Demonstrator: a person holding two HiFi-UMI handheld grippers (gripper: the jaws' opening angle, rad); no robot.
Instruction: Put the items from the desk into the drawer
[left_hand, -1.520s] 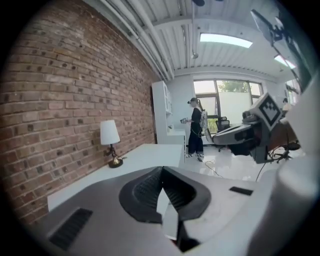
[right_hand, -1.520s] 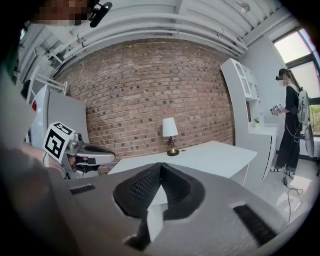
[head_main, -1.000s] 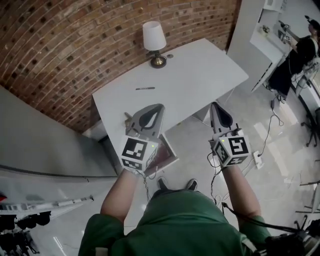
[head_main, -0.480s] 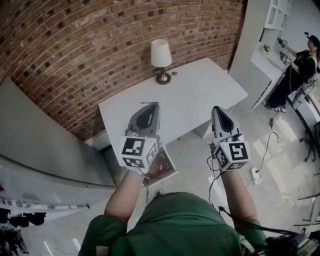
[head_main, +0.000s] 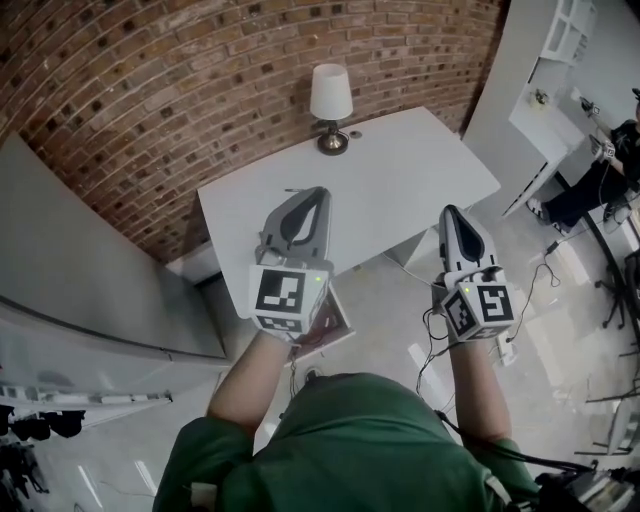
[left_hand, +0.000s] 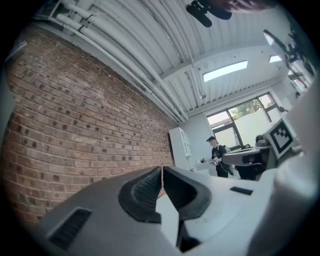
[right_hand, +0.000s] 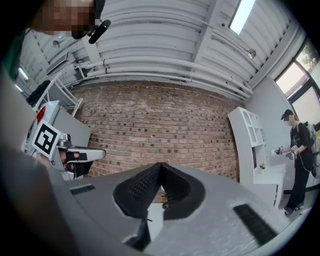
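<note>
The white desk (head_main: 400, 190) stands against the brick wall in the head view. A thin dark pen (head_main: 292, 190) lies on it, just left of my left gripper's tip. Under the desk's near edge, the open drawer (head_main: 343, 322) shows something reddish inside, mostly hidden by my left gripper's marker cube. My left gripper (head_main: 321, 193) hovers over the desk's front, shut and holding nothing; its jaws also meet in the left gripper view (left_hand: 162, 171). My right gripper (head_main: 449, 211) hangs off the desk's right front edge over the floor, shut and empty, seen again in its own view (right_hand: 161, 166).
A lamp with a white shade (head_main: 330, 100) stands at the desk's far edge, with a small round thing (head_main: 355, 133) beside its base. A grey panel (head_main: 90, 270) is on the left. A person (head_main: 600, 185) stands by white shelving at the far right. Cables (head_main: 545, 255) lie on the floor.
Both grippers have risen and shifted slightly right in the head view. The left one now reaches over the desk's front, close to the pen. Both stay shut.
</note>
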